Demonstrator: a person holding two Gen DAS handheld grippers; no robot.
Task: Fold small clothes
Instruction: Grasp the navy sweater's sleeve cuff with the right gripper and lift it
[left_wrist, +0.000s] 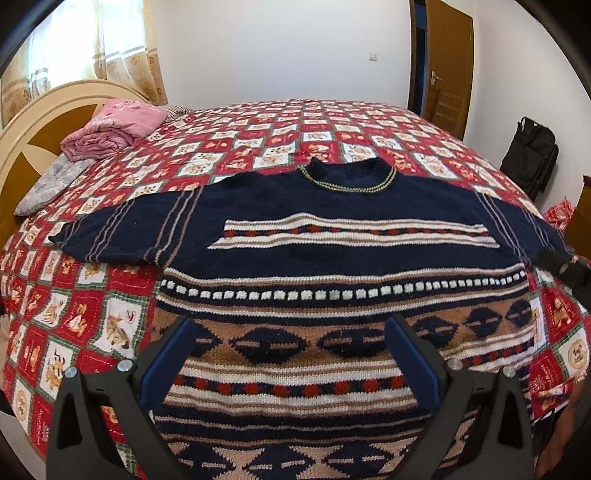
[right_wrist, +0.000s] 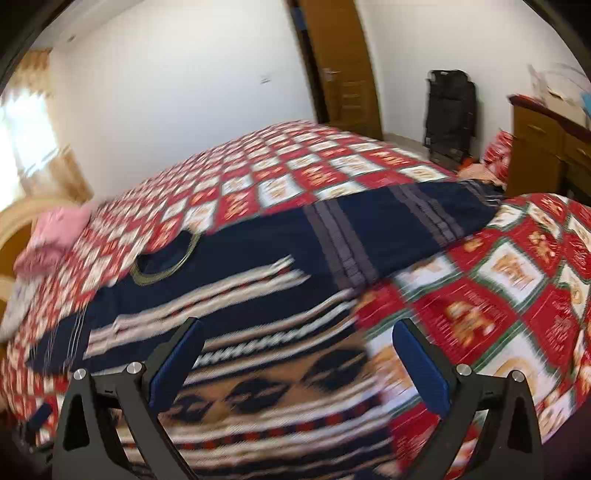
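Note:
A small navy knit sweater (left_wrist: 332, 251) with tan, white and red patterned bands lies flat and face up on the bed, both sleeves spread out. My left gripper (left_wrist: 291, 332) is open and empty above the sweater's lower body. The sweater (right_wrist: 258, 266) shows blurred in the right wrist view, its right sleeve (right_wrist: 406, 218) stretched toward the bed edge. My right gripper (right_wrist: 299, 336) is open and empty above the sweater's right side edge. The other gripper shows as a dark shape (left_wrist: 569, 266) by the right sleeve's cuff.
The bed has a red and white checked cover (left_wrist: 258, 136). A folded pink blanket (left_wrist: 114, 125) and a grey pillow (left_wrist: 51, 184) lie by the headboard (left_wrist: 22, 147). A black bag (right_wrist: 448, 114) stands near the door. A wooden cabinet (right_wrist: 543, 147) stands at the right.

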